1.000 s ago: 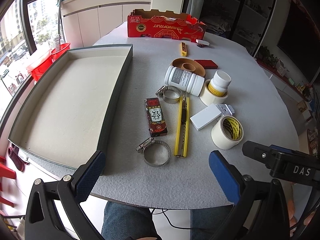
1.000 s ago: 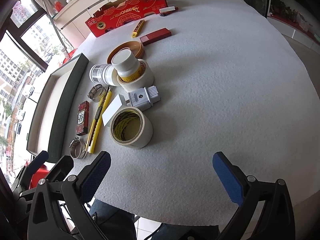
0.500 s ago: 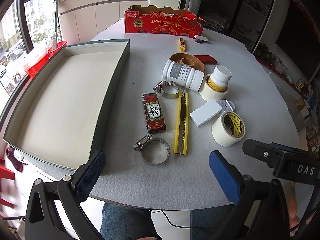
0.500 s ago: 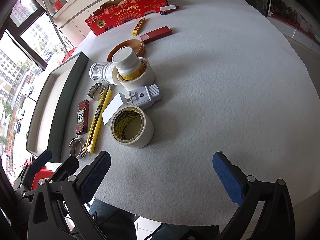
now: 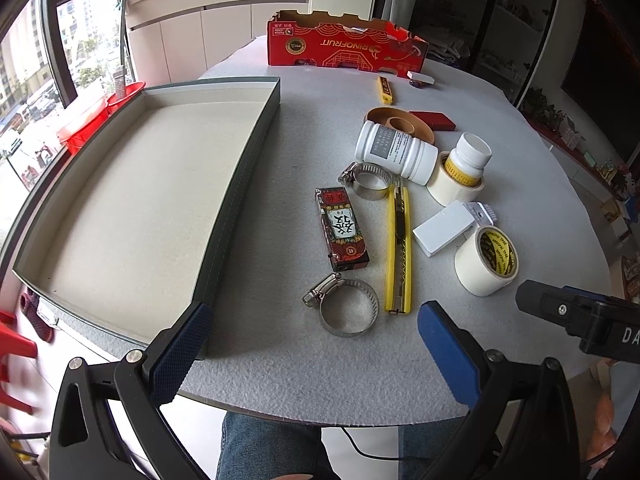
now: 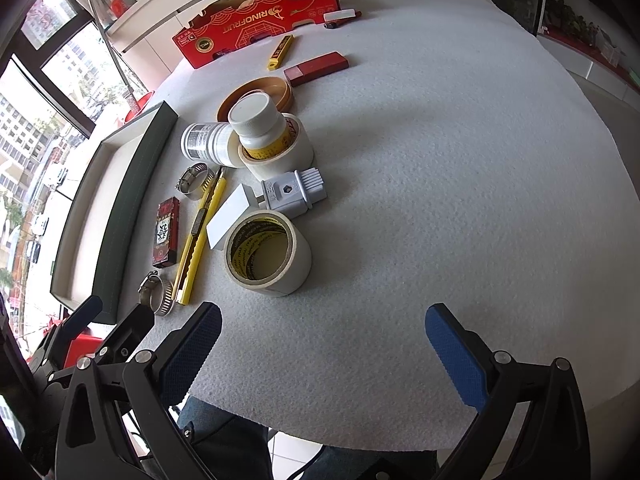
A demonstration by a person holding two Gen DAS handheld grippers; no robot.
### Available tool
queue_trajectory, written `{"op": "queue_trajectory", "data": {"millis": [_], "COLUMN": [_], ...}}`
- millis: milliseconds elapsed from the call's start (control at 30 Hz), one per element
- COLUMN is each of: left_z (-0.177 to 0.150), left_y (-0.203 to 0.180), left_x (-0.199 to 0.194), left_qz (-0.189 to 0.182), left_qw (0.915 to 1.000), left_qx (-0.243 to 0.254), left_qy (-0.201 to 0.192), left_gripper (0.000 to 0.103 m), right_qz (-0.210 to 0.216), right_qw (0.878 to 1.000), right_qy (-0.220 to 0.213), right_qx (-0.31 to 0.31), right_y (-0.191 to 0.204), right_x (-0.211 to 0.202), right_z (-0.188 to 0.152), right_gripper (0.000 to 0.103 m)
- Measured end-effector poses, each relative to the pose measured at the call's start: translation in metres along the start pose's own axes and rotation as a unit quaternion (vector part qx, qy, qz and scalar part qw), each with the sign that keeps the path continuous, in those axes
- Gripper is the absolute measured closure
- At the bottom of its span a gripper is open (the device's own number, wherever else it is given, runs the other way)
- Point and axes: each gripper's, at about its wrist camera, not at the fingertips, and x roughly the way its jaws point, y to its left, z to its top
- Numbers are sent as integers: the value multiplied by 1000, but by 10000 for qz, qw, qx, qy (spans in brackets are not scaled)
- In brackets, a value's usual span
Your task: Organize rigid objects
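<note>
While both your left tongs (image 5: 308, 344) and right tongs (image 6: 322, 350) hang released, reach the hose clamp (image 5: 347, 307) beside the tray (image 5: 236, 200) first.

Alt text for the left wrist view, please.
The open left gripper hovers over a grey table edge, nothing held. Ahead lie hose clamps, a yellow utility knife, tape rolls and bottles; a shallow tray sits left.

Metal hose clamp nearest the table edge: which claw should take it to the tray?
Left, probably. The silver metal hose clamp lies just ahead of the open left claw, beside the shallow grey tray. The open right claw faces bare table.
</note>
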Motion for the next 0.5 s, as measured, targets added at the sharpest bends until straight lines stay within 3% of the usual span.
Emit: {"op": "queue_trajectory", "data": {"millis": [500], "left_z": [6], "left_y": [-10], "left_x": [2], "left_qz": [-123], "left_qw": [9999], "left_qx": [71], "left_qy": [46], "left_gripper": [0], "right_qz": [5], "right_qw": [9998], "right_qy": [31], "right_qx": [-193], "right_y": [15], "right_x": [6], "right_z": [7], "right_gripper": [0]}}
